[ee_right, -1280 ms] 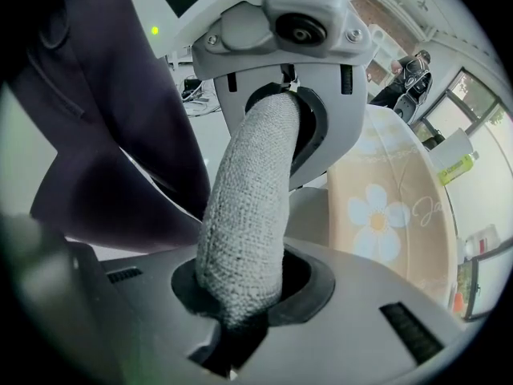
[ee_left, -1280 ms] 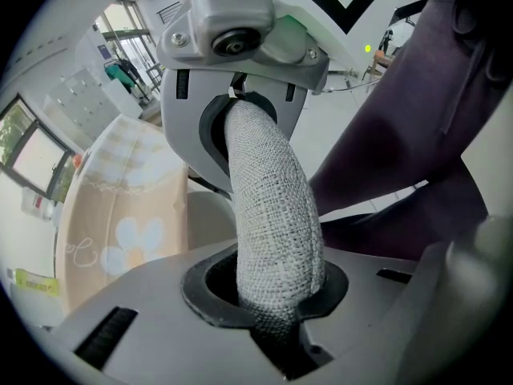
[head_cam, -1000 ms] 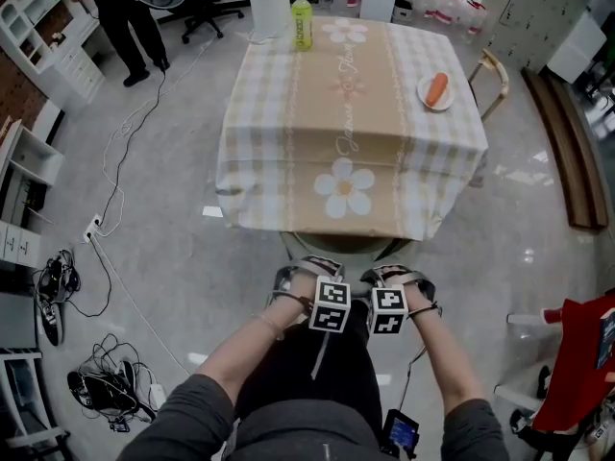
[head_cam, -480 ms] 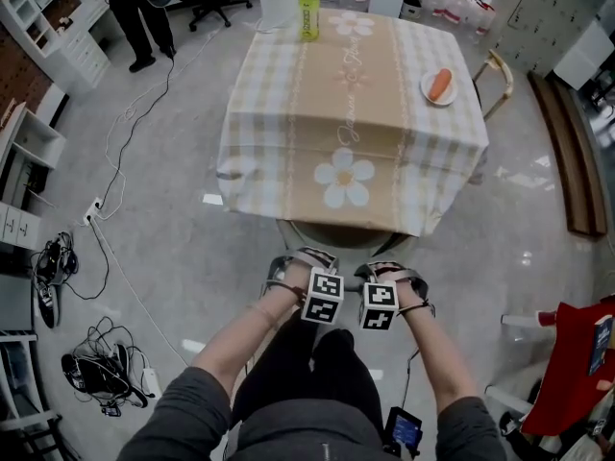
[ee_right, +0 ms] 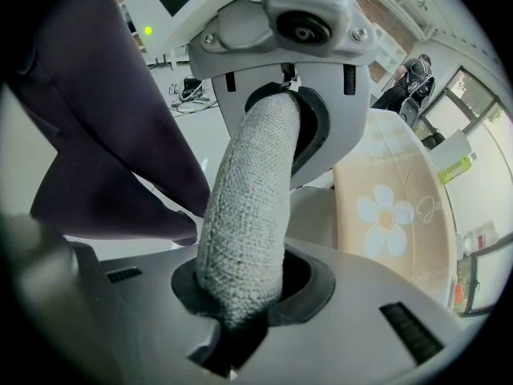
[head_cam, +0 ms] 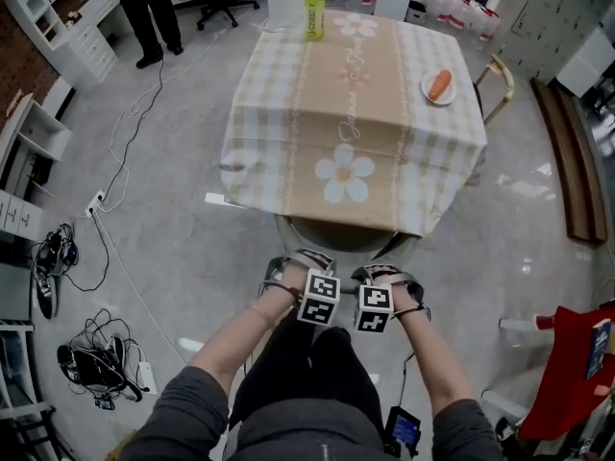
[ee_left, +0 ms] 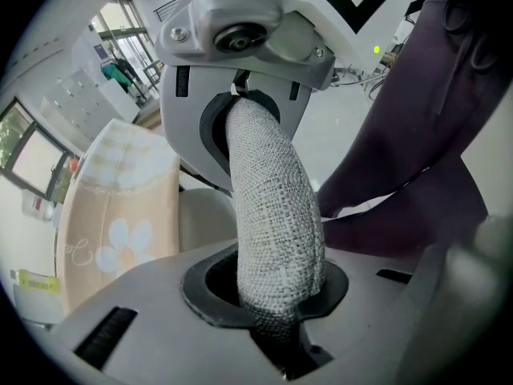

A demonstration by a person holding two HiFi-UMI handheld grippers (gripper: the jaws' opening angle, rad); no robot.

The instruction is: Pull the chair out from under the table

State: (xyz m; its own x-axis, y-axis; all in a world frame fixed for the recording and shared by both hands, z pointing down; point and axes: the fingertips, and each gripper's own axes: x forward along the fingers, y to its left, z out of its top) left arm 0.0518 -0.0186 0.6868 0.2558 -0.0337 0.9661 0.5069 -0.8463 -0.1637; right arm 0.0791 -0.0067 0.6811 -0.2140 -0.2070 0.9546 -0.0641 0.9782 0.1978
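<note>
- Plainly, you had both tools on the chair (head_cam: 336, 238). The left gripper (head_cam: 288, 273) and the right gripper (head_cam: 391, 279) pointed steeply down, side by side over its back.
- In the left gripper view the jaws stood at a narrow gap, clamped across the woven-covered top rail (ee_left: 272, 207). The right gripper view showed the same bite on that rail, so neither tool was empty.
- The chair sat at the near edge of the table (head_cam: 288, 113). Its seat was mostly tucked under the hanging cloth (head_cam: 327, 214), and its back was on your side, just clear of the hem.
- Judging by that, the step in hand was the pull itself, and most of it remained to do.
- To do it well, you needed to draw both hands toward you at the same rate and on a level line, so the chair slid rather than tipped back.
- Your two grips sat close together near the middle of the rail. That gave little hold against twisting, so a slow, straight draw suited better than a jerk.
- Your legs (head_cam: 307, 373) stood right behind the chair back. You likely had to step away to give it room.
- The hem draped close over the seat. If it had snagged, the cloth could have dragged the bottle (head_cam: 314, 15) at the far edge and the plate (head_cam: 439, 86) at the far right.
</note>
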